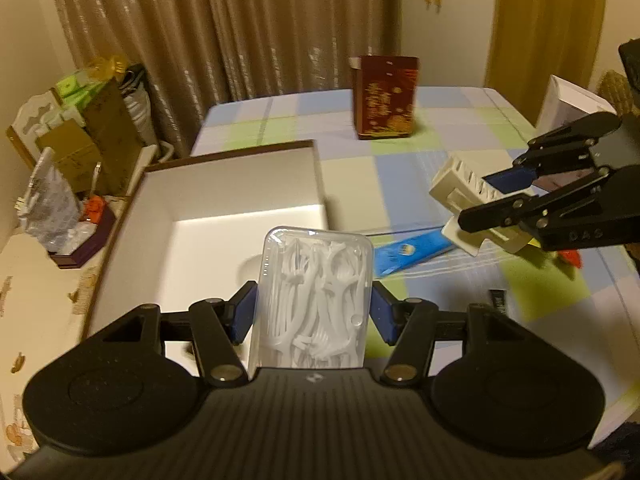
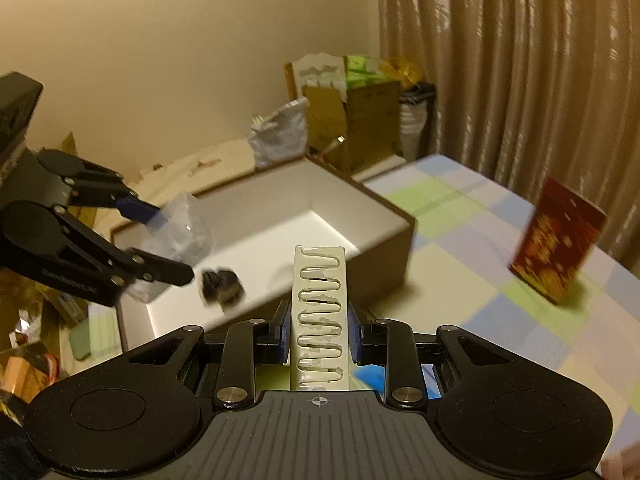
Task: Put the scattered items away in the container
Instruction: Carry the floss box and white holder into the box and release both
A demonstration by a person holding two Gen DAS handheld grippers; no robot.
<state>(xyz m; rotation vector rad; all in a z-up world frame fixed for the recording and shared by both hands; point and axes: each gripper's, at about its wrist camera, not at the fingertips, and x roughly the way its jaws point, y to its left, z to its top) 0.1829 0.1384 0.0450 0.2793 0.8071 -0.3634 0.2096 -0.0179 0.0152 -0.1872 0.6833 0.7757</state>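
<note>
left claw (image 1: 314, 312) clamped on a clear floss pick case (image 1: 316, 300) over the open white box (image 1: 240, 184); right claw (image 2: 319, 330) pinches a cream plastic holder (image 2: 319, 316) nearby. lower each well inside before loosening.

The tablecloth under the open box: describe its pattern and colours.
The tablecloth is a check of pale blue, light green and cream squares, clearest in the left wrist view.

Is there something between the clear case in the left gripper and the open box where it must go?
Nothing visible blocks it. The left gripper holds the clear floss-pick case at the white box; only a small dark item lies on its floor.
</note>
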